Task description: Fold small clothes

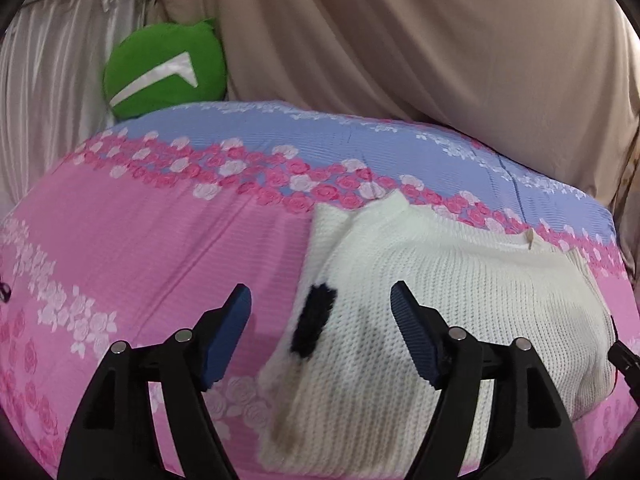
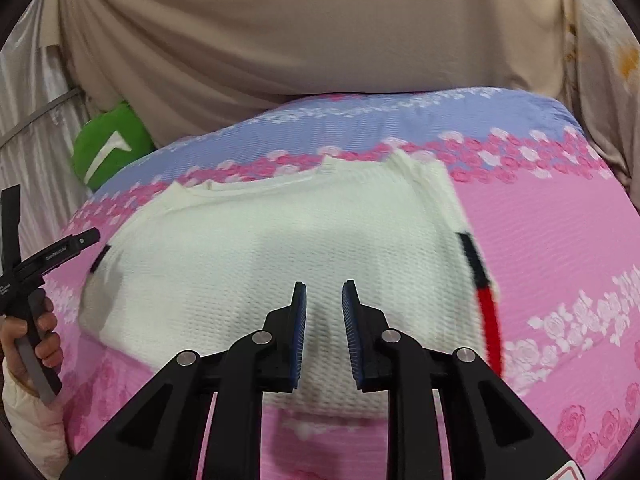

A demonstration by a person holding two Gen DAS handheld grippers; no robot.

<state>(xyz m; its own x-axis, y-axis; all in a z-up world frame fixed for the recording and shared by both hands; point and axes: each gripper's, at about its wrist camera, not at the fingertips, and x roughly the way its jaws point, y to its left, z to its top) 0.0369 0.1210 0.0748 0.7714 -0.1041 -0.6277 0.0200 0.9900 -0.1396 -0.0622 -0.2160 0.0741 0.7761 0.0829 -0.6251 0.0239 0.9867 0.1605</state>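
A small white knitted sweater [image 1: 448,300] lies flat on the pink and blue flowered bedspread [image 1: 140,240], with a black patch [image 1: 314,324] at its left side. In the right wrist view the sweater [image 2: 280,232] has a black and red stripe [image 2: 486,300] along its right edge. My left gripper [image 1: 320,304] is wide open and empty, just above the sweater's left edge. My right gripper [image 2: 324,300] is open with a narrow gap and empty, over the sweater's near middle. The left gripper's body [image 2: 44,260] shows at the left, held by a hand.
A green plush cushion [image 1: 164,68] lies at the bed's far left corner. A beige draped cloth [image 1: 400,40] hangs behind the bed. A pale satin curtain [image 1: 48,80] hangs at the left. The bedspread [image 2: 560,240] stretches right of the sweater.
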